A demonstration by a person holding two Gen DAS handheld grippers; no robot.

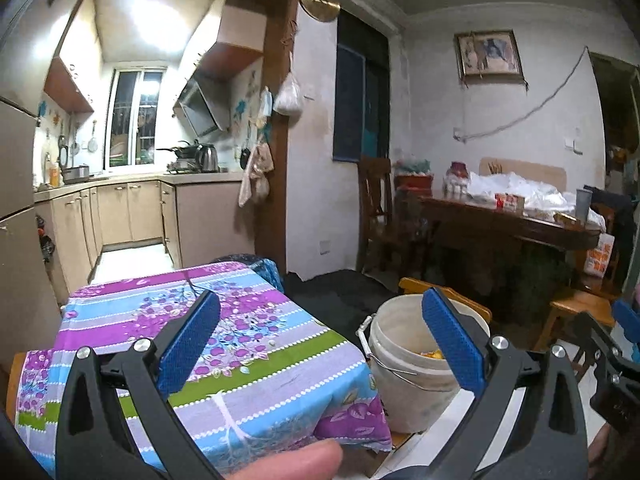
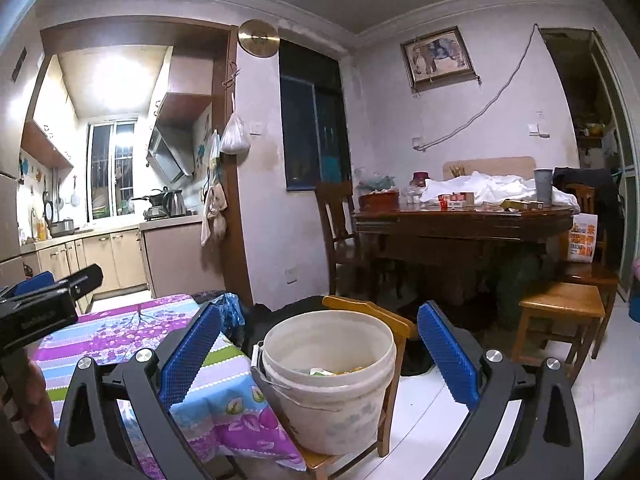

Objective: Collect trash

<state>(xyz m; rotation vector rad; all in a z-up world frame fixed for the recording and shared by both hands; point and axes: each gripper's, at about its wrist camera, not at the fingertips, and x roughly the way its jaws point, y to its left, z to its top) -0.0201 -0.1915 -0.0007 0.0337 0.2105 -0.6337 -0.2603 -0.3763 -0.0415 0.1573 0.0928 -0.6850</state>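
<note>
A white plastic bucket (image 2: pixel 328 396) with a wire handle stands on a small wooden stool, and scraps of yellow and white trash (image 2: pixel 340 371) lie inside it. In the left wrist view the same bucket (image 1: pixel 404 376) sits right of a table under a purple, blue and green flowered cloth (image 1: pixel 224 344). My left gripper (image 1: pixel 320 320) hangs open above the cloth's right edge, nothing between its blue pads. My right gripper (image 2: pixel 320 328) is open too, just above and before the bucket's mouth, empty. No loose trash shows on the cloth.
A wooden stool (image 2: pixel 560 312) stands right of the bucket. Behind it is a dark dining table (image 2: pixel 464 220) piled with white cloth, boxes and a cup, with a chair (image 2: pixel 336 232) at its left. A kitchen doorway (image 1: pixel 160 160) opens at the left. A thumb (image 1: pixel 292 460) shows at the bottom.
</note>
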